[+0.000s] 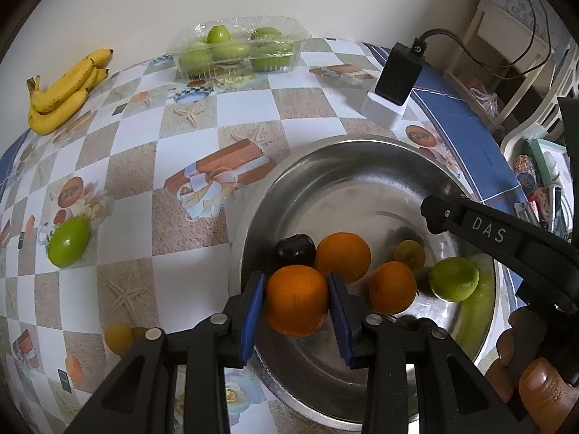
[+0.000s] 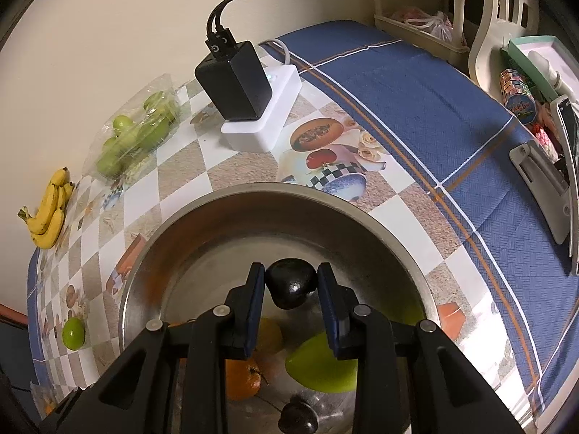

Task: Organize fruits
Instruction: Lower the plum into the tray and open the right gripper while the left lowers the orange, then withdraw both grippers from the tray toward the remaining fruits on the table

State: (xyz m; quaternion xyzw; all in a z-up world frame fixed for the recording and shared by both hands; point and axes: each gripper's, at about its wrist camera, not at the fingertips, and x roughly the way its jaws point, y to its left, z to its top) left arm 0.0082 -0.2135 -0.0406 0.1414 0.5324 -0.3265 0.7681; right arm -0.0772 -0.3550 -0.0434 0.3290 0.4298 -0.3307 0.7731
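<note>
cream wall [image 1: 144,7], patterned tablecloth [image 1: 137,152], white chair [image 2: 506,3]

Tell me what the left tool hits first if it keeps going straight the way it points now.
The left tool is shut on an orange, so that orange leads. Straight on lies the metal bowl: probably its floor, or the dark fruit and second orange just beyond. Depth is hard to judge.
</note>
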